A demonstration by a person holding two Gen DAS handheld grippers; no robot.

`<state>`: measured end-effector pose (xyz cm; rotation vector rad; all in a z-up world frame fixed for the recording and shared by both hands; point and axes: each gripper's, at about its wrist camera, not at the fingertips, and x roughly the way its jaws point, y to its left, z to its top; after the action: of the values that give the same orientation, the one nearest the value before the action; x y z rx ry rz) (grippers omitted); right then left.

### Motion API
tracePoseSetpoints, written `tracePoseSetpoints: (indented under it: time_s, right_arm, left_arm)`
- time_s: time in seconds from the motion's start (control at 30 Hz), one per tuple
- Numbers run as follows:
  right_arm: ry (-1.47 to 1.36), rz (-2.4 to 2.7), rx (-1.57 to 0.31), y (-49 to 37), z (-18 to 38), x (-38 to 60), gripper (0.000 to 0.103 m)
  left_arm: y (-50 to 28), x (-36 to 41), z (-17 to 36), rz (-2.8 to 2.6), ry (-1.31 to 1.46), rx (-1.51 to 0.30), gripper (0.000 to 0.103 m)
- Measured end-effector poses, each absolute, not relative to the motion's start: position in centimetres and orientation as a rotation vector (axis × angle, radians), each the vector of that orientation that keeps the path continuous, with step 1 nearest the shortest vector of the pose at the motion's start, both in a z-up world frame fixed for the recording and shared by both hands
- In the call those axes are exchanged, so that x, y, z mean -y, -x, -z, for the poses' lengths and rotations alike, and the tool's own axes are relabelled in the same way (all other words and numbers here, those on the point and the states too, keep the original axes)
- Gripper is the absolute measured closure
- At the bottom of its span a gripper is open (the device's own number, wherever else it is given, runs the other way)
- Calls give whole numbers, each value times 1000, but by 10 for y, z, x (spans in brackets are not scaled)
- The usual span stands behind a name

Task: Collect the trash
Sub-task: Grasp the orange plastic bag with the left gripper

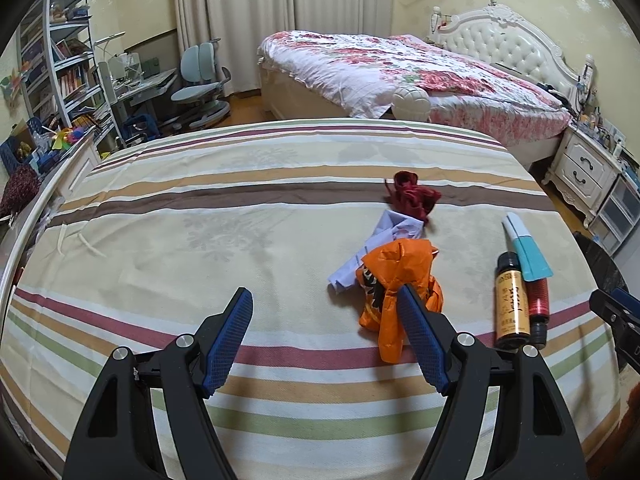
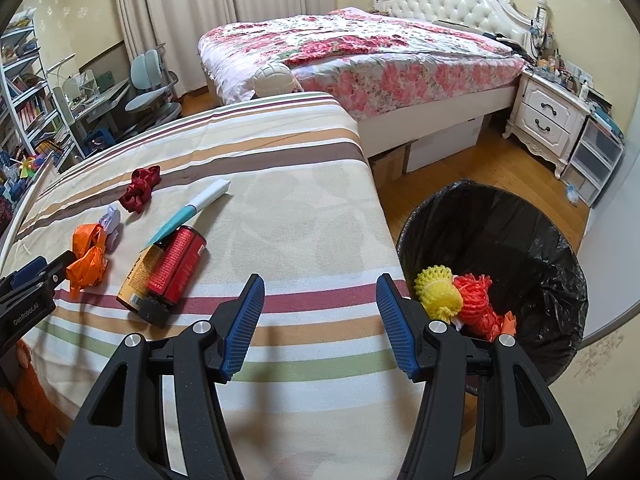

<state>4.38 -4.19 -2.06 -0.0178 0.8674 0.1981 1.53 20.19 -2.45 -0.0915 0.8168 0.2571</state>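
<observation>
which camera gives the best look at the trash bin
The right wrist view: the black-lined trash bin stands on the floor beside the striped bed, its opening visible. The left wrist view doesn't clearly show it.

A striped bed [image 2: 280,208] fills the foreground, with a second bed [image 2: 360,52] behind it and a nightstand [image 2: 548,120] to that bed's right. On the striped bed lie a crumpled wrapper [image 1: 394,284], a paper scrap [image 1: 384,248] touching it behind, a scrunchie [image 1: 412,194] farther back, and to their right two bottles [image 1: 520,308] side by side, a tube [image 1: 526,248] resting on their far ends. A bin [image 2: 500,240] stands on the floor beside the bed's right edge, with netting balls [image 2: 460,300] inside
</observation>
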Motion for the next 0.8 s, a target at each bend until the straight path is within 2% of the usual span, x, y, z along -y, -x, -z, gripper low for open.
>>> tracePoseSetpoints:
  time_s: [0.33,0.8]
  right_arm:
    - [31,-205,-869,-45,21,36,46]
    - [-5,-185,-866,-43,23,55,46]
  left_arm:
    - [-9,-216,23,-272,128,-824,30]
    - [-21,-174,19,-191,101,-830,30]
